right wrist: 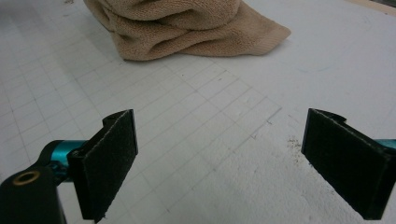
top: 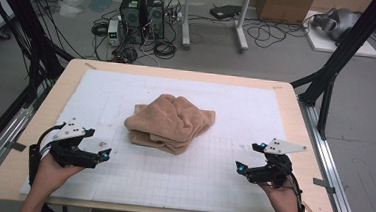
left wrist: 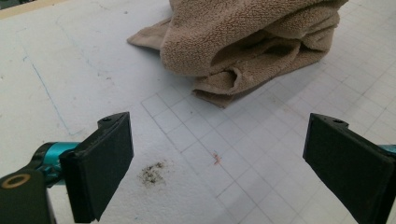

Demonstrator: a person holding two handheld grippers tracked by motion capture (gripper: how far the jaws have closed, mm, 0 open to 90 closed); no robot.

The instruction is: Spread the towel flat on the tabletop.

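Observation:
A crumpled tan towel (top: 171, 122) lies in a heap at the middle of the white gridded mat (top: 181, 180). My left gripper (top: 98, 144) rests near the mat's front left, a short way from the towel, jaws wide open and empty. In the left gripper view the towel (left wrist: 252, 39) sits ahead of the open left gripper (left wrist: 233, 172). My right gripper (top: 250, 157) is at the front right, also open with nothing between its pads. The right gripper view shows the towel (right wrist: 182, 28) beyond the open right gripper (right wrist: 233, 168).
The mat covers a wooden table (top: 296, 108) with bare edges. A small dark smudge (left wrist: 153, 172) marks the mat near the left gripper. Computers (top: 142, 15), cables and black frame posts (top: 340, 56) stand on the floor behind.

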